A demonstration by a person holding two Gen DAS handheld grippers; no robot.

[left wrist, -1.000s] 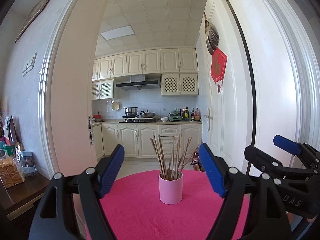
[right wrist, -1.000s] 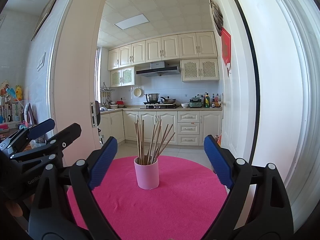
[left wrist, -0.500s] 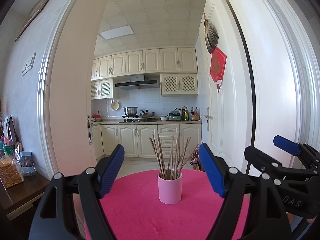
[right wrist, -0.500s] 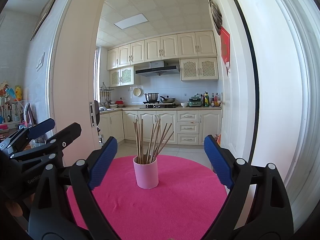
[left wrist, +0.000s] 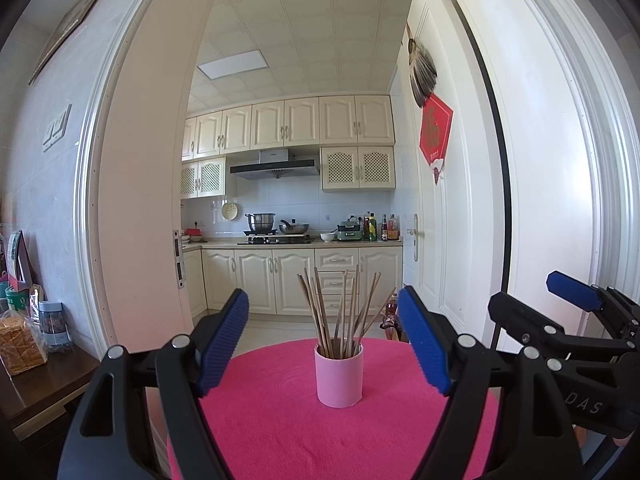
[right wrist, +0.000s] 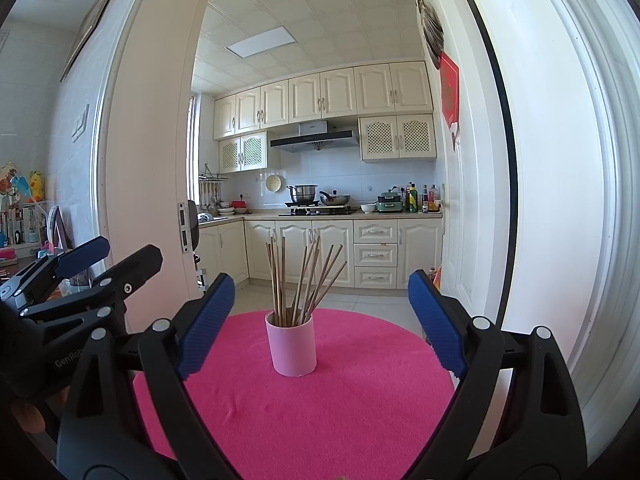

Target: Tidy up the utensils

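Note:
A pink cup [left wrist: 339, 374] [right wrist: 292, 347] stands upright near the middle of a round table with a bright pink cloth [left wrist: 280, 432] [right wrist: 340, 408]. Several wooden chopsticks [left wrist: 340, 312] [right wrist: 298, 280] fan out of it. My left gripper [left wrist: 323, 342] is held level before the cup, open, with nothing between its blue pads. My right gripper [right wrist: 320, 322] is also open and empty, a little short of the cup. Each gripper shows at the edge of the other's view.
A dark wooden side table [left wrist: 36, 392] at the left carries a bag of bread [left wrist: 18, 344] and a jar [left wrist: 52, 322]. Behind the round table an open doorway leads to a kitchen with cream cabinets [left wrist: 280, 280]. A white door [left wrist: 440, 220] stands at the right.

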